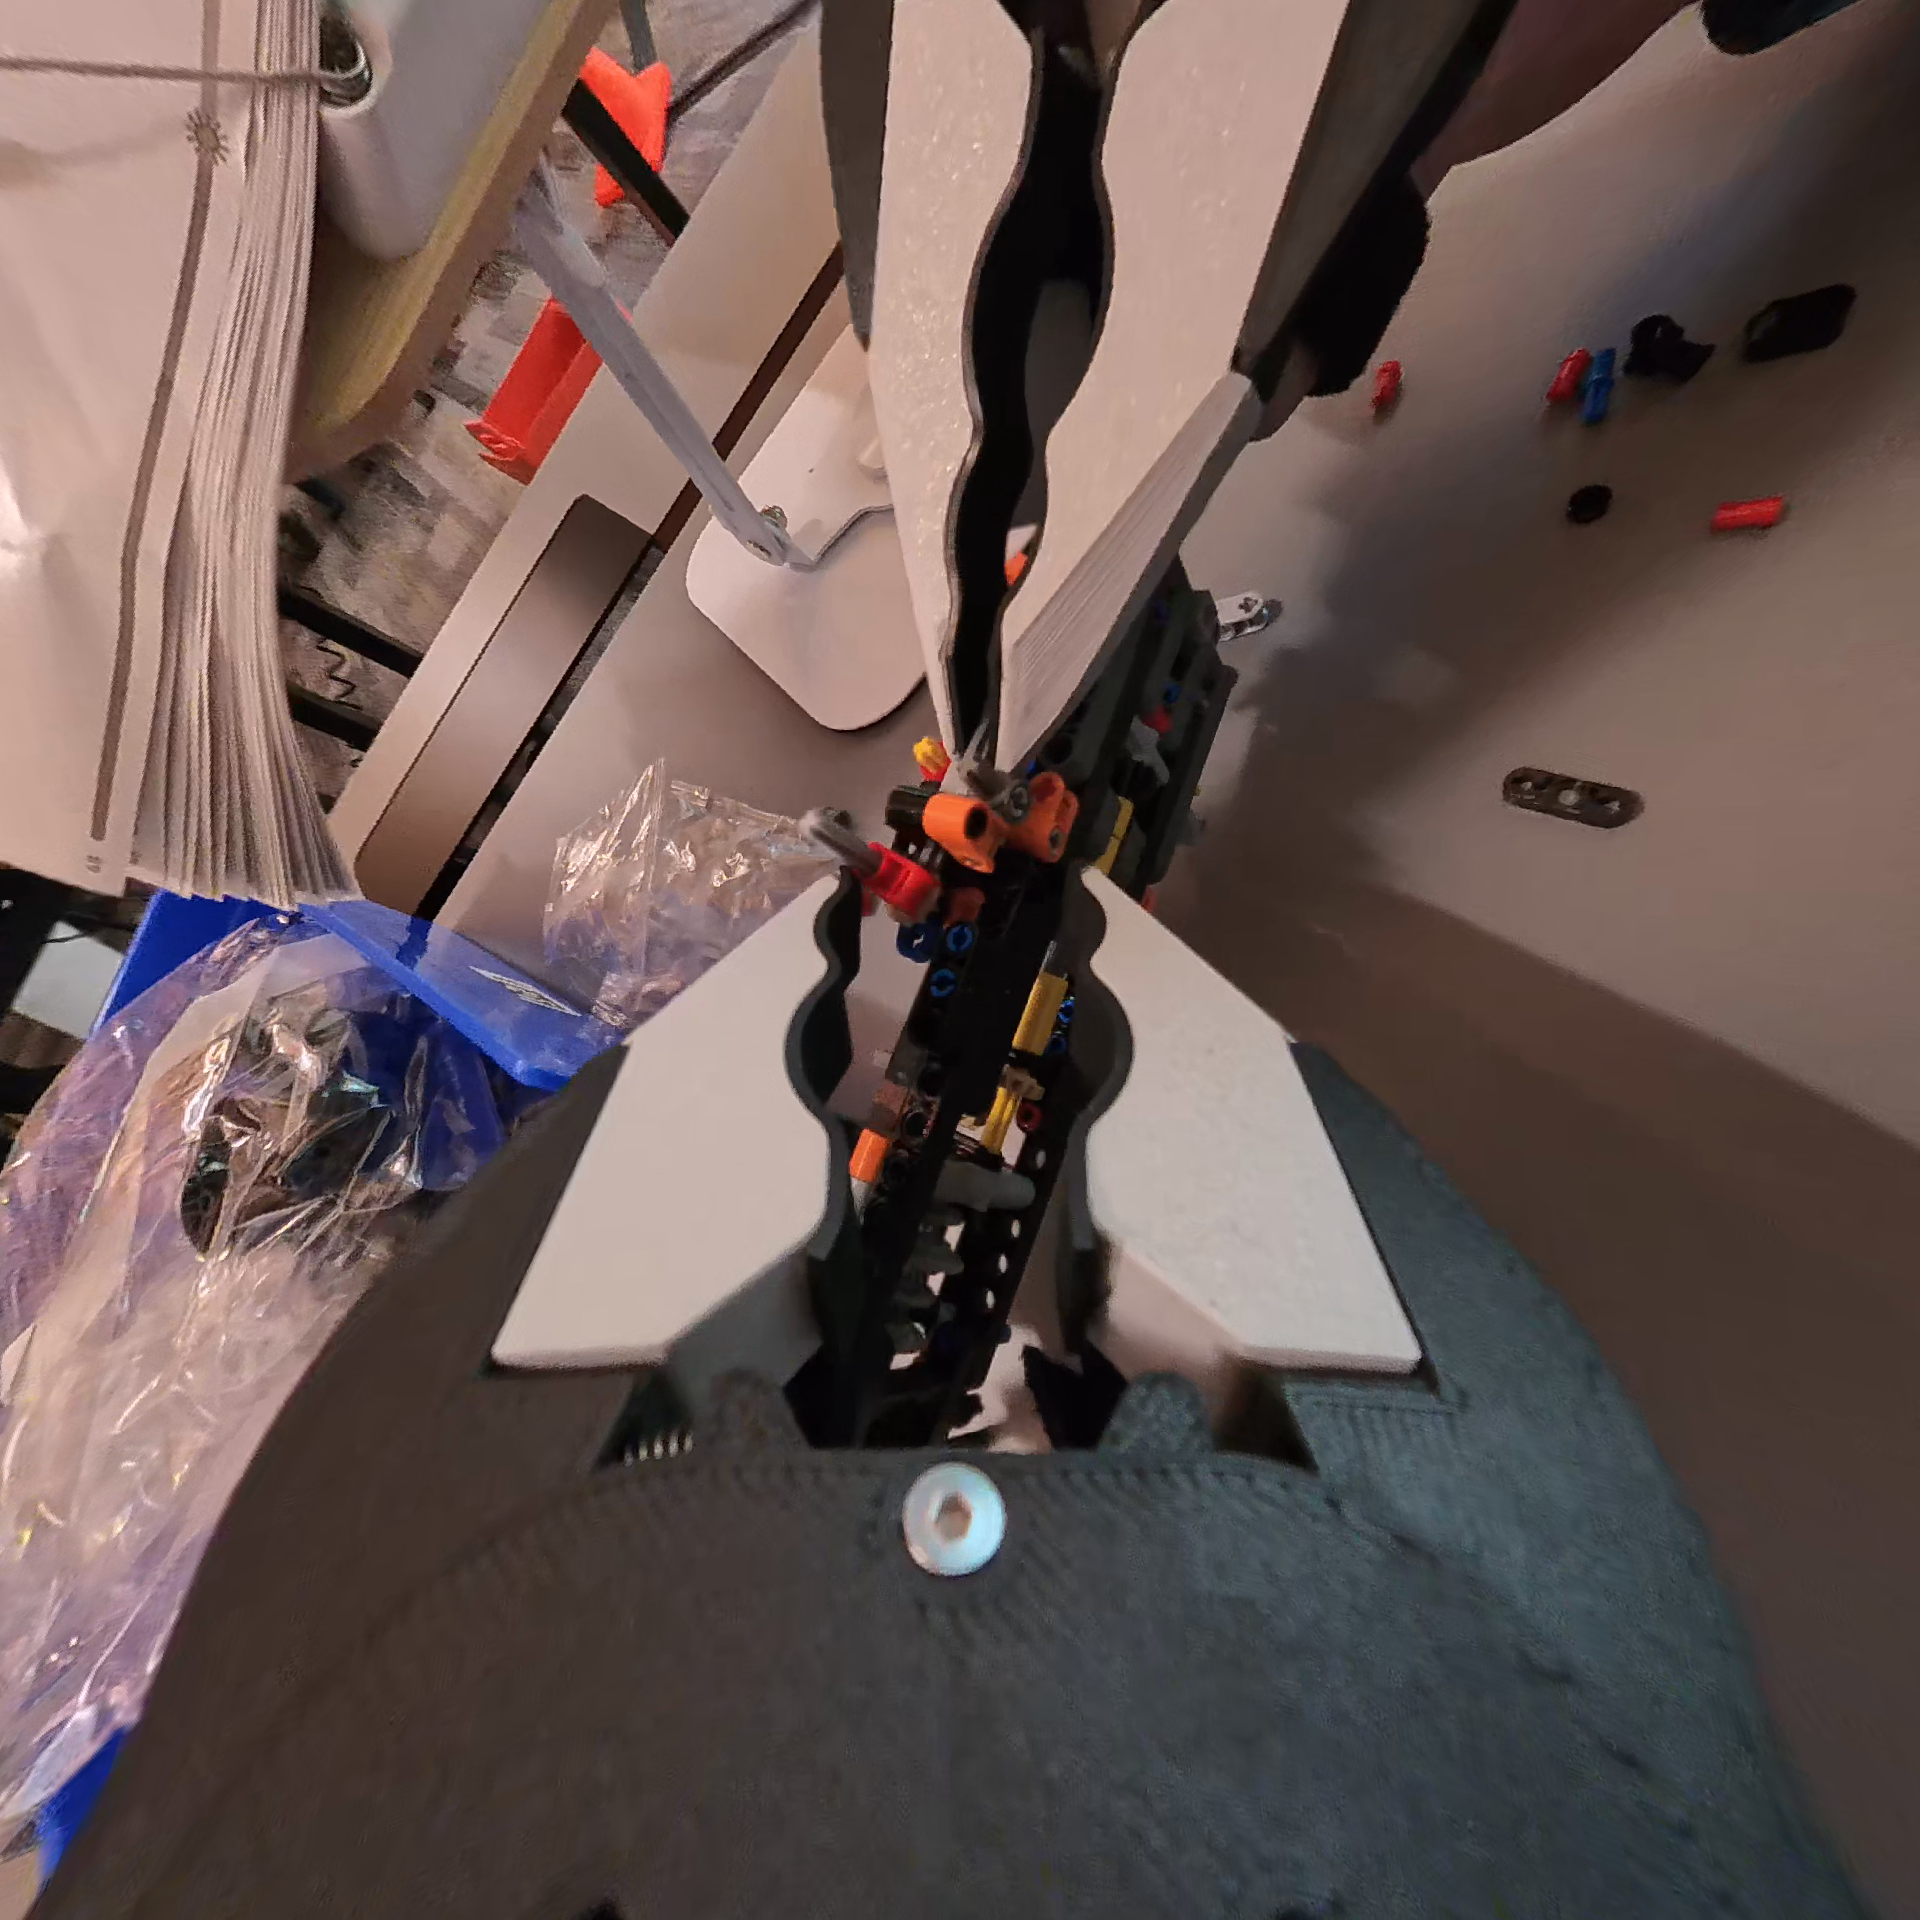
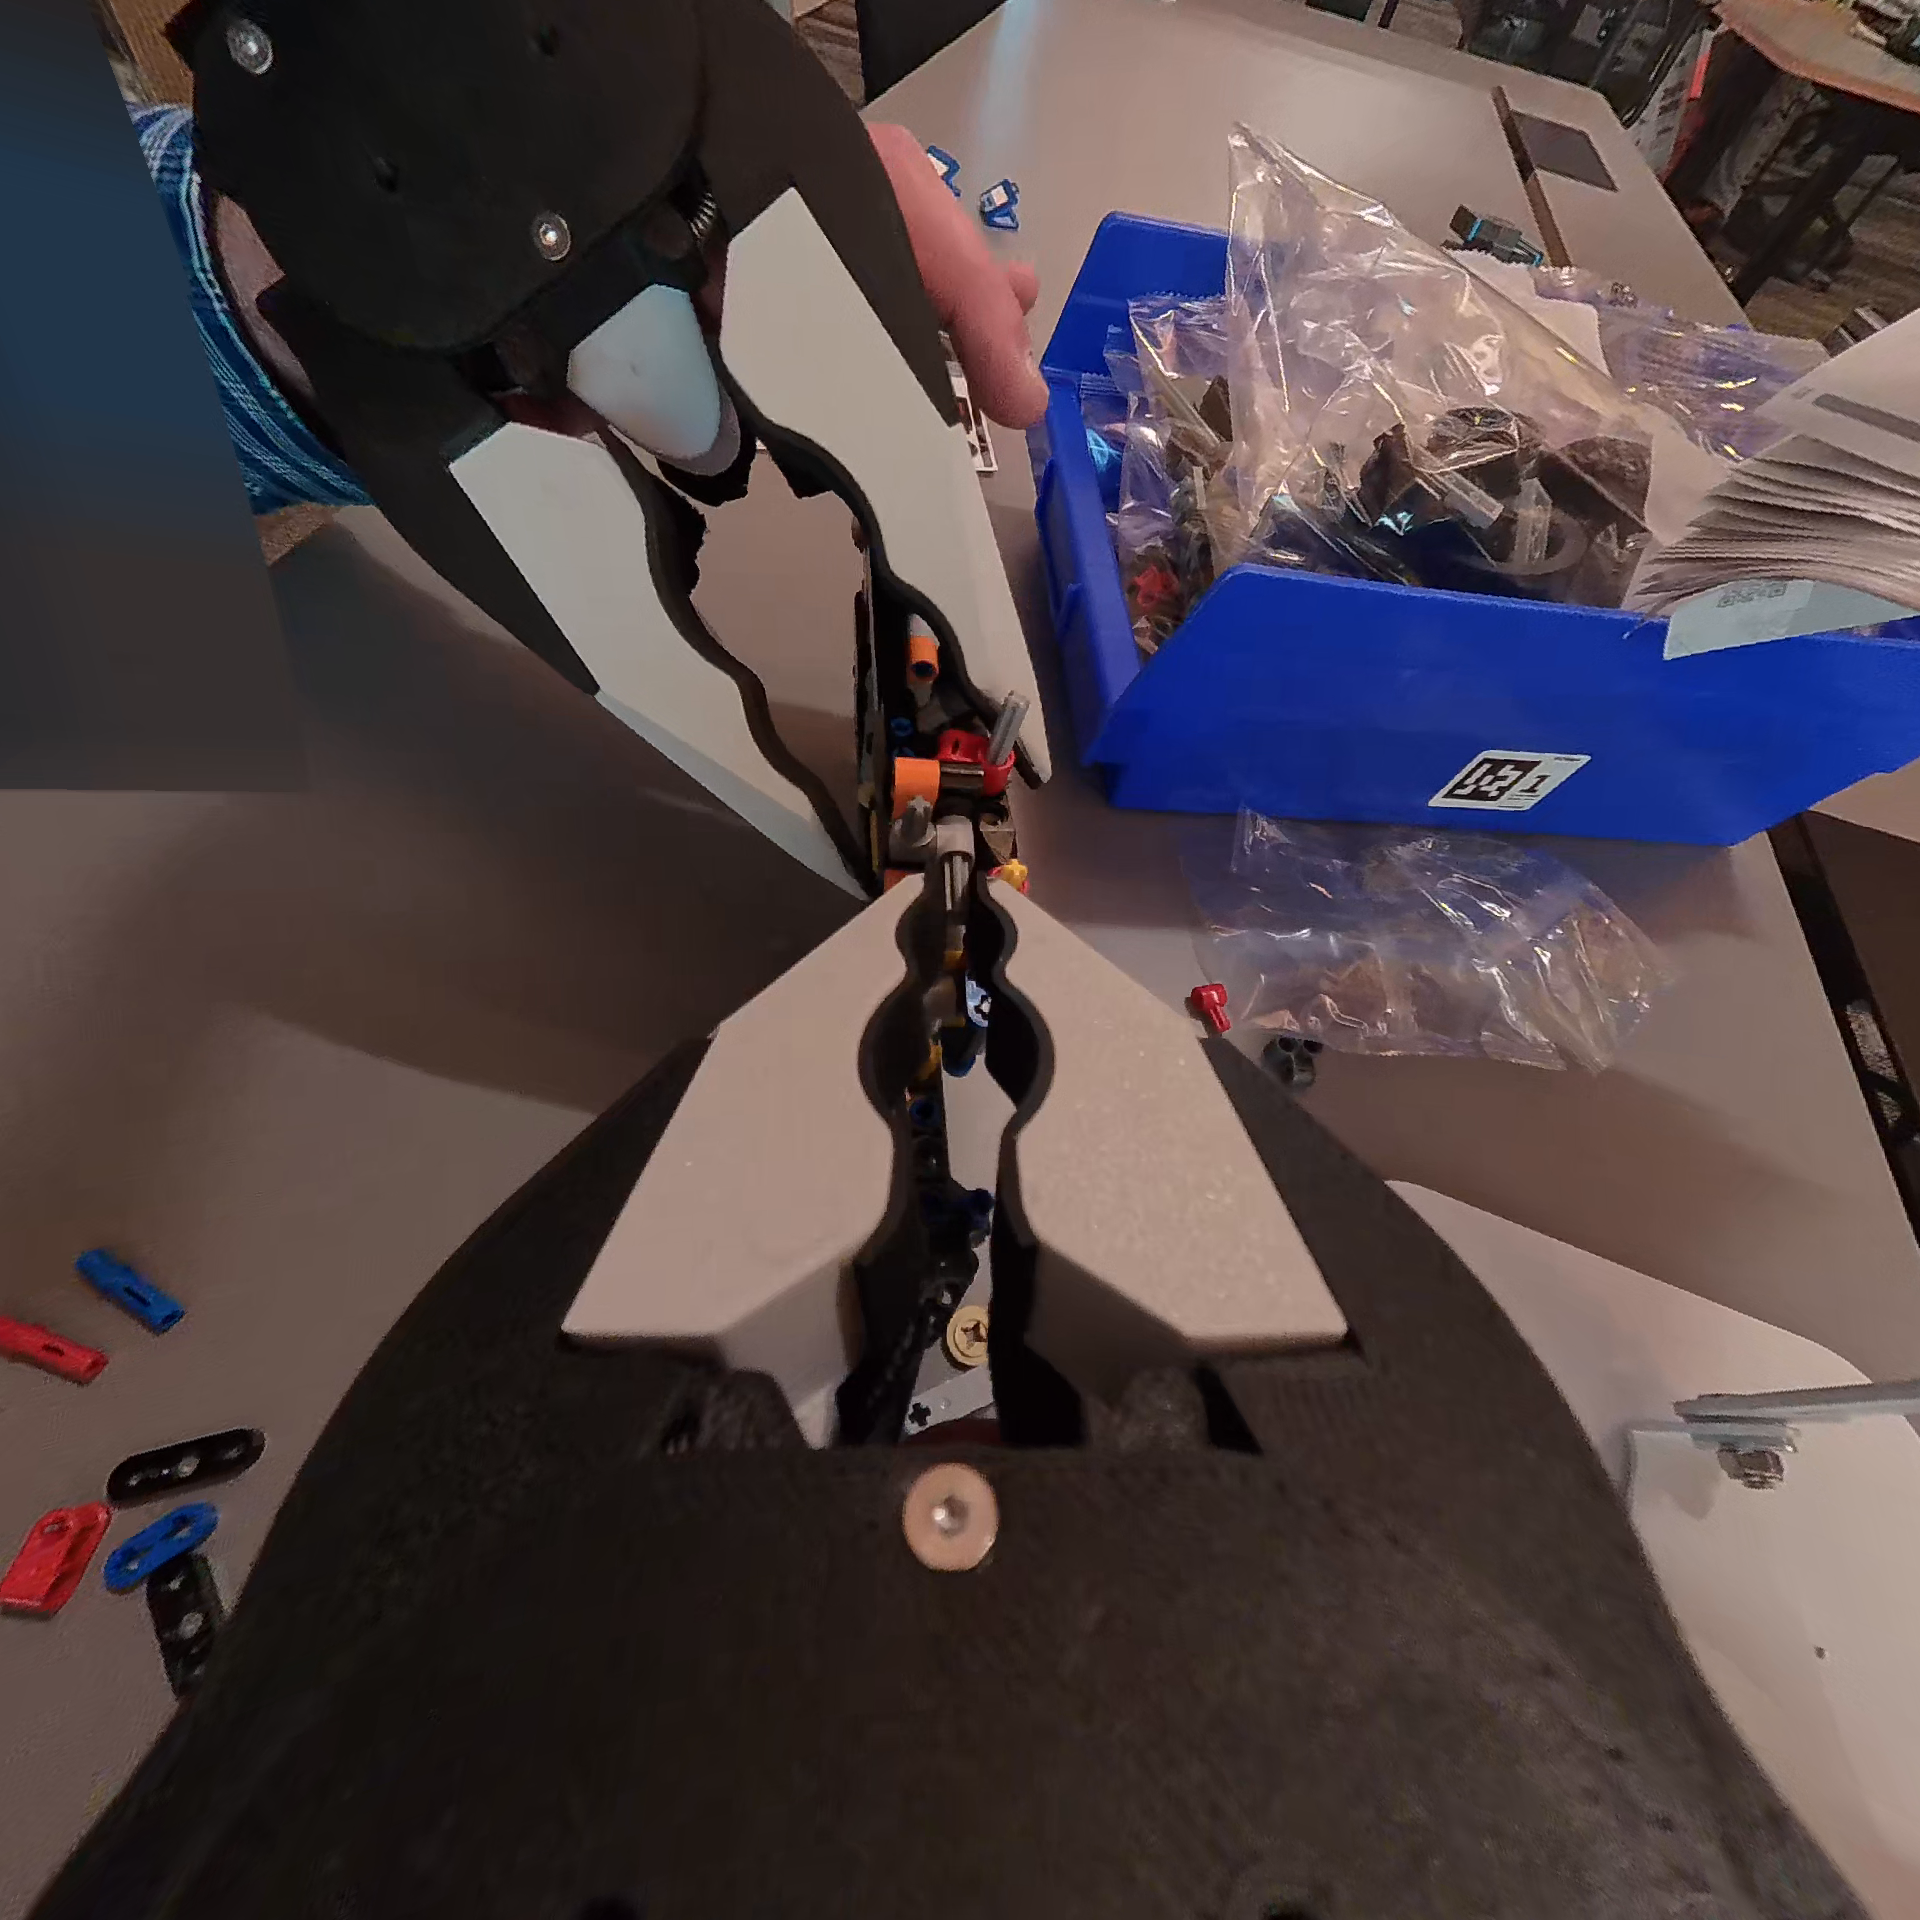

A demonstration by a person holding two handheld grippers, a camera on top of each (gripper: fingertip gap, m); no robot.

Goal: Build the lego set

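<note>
left claw point(image 1: 961, 894): fills the lower frame of the left wrist view, clenched on the lego assembly point(image 1: 987, 1049) – the black beam frame runs lengthwise through the slot between its pads.
right claw point(image 2: 951, 904): lower centre of the right wrist view, tips nipped on a small grey axle piece point(image 2: 954, 857) at the assembly's top end; in the left wrist view it enters from the upper centre, tips meeting at the orange connectors point(image 1: 997, 821).
assembly location: centre of both frames, held up over the bench point(image 2: 416, 987) between the two claws; whether its far end touches the bench, cannot tell.
handling: light, stiff along the beams – pins and connectors are friction-fit, so I'd expect a side load to pop them. Smooth plastic, likely slippery in the pads.
where to grip: the long black beams, as the left claw does; avoid the red bush point(image 2: 971, 753) and protruding axles.
spares: loose red, blue and black pieces point(image 2: 114, 1527) at lower left of the right wrist view.
bin: blue bin point(image 2: 1455, 707) with clear bags point(image 2: 1403, 395), upper right.
risk: grey axle is thin – easy to twist off line while seating.
</note>
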